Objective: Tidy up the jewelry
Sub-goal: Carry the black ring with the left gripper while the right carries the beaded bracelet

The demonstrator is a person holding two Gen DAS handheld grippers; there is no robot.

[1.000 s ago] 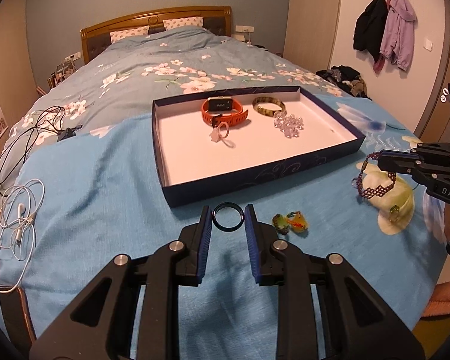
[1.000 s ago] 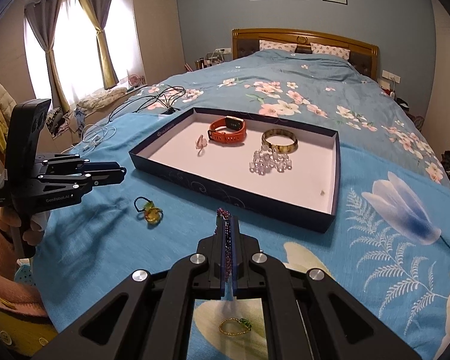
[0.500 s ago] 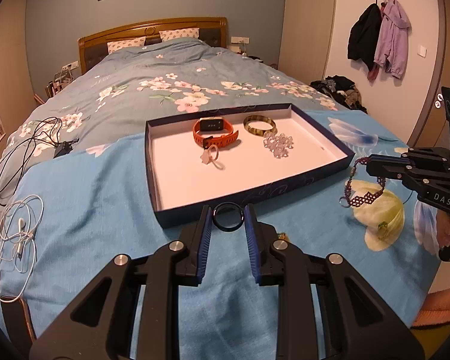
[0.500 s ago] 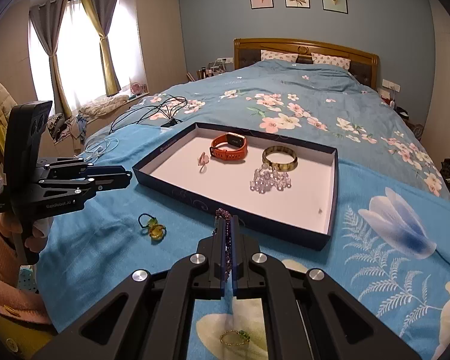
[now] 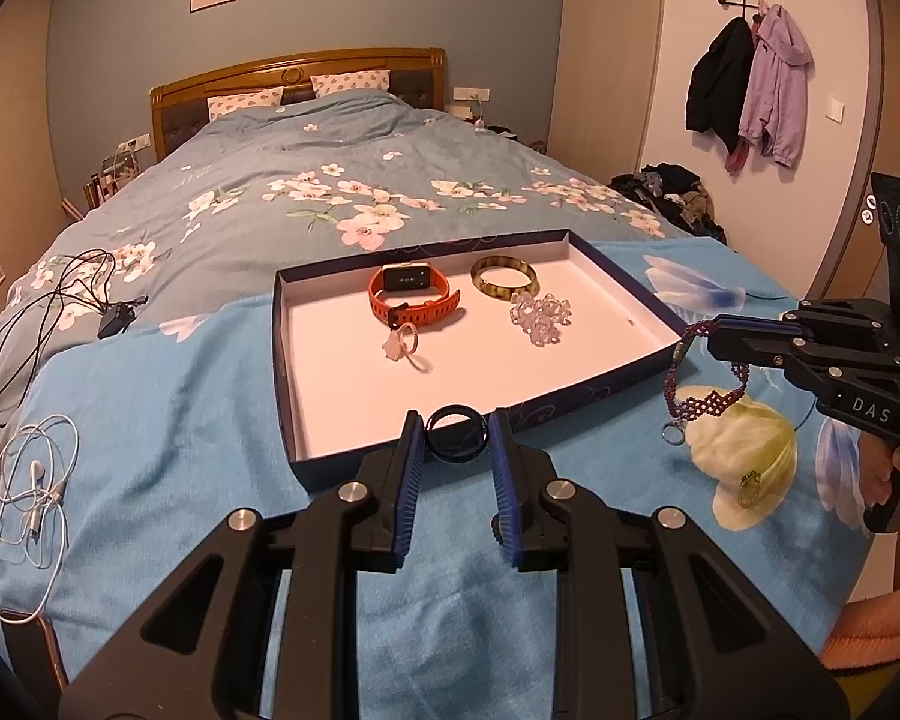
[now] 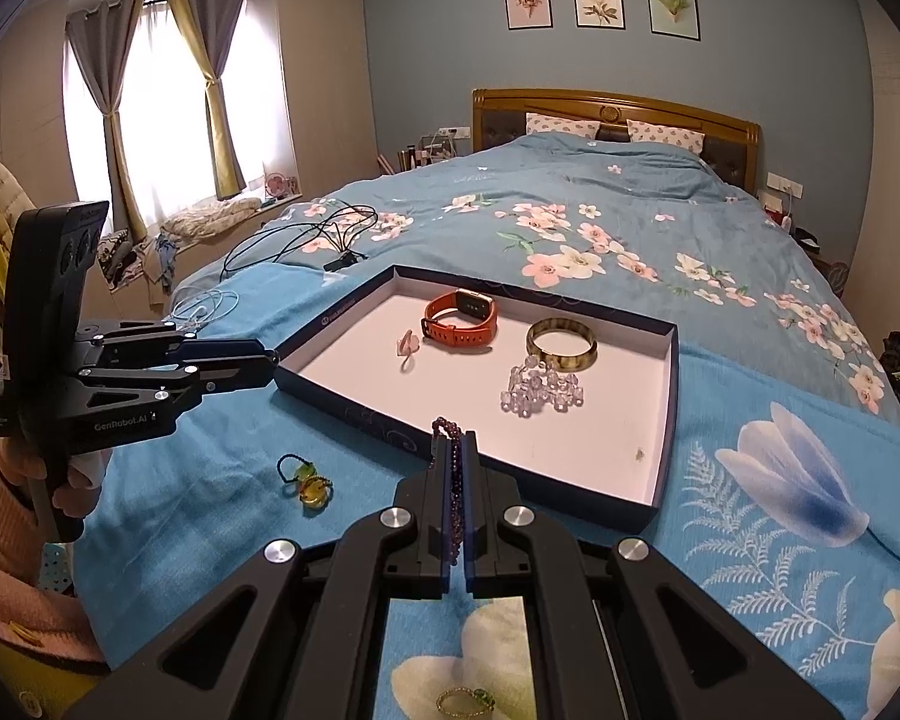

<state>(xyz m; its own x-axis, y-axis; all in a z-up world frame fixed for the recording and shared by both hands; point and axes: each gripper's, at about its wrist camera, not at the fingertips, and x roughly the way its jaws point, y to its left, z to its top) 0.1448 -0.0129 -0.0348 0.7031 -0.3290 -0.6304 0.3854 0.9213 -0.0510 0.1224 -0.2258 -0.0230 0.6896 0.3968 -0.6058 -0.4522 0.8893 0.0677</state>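
Observation:
My left gripper [image 5: 455, 438] is shut on a black ring [image 5: 456, 433], held above the near edge of the dark blue tray [image 5: 282, 360]. My right gripper [image 6: 455, 450] is shut on a purple beaded bracelet [image 6: 453, 480], which hangs in the left wrist view [image 5: 699, 387] by the tray's right corner. In the tray lie an orange watch [image 5: 411, 294], a green-brown bangle [image 5: 504, 278], a clear bead bracelet [image 5: 540, 315] and a pink ring [image 5: 403, 347]. The left gripper also shows in the right wrist view [image 6: 270, 360].
A yellow-green hair tie [image 6: 306, 480] and a gold ring with a green stone [image 6: 465, 701] lie on the blue bedspread near me. White earphones [image 5: 30, 480] and black cables [image 5: 60, 312] lie at the left. Coats [image 5: 750, 84] hang on the right wall.
Both grippers have moved up and forward toward the tray with their items still held. The black ring now sits over the tray's near edge.

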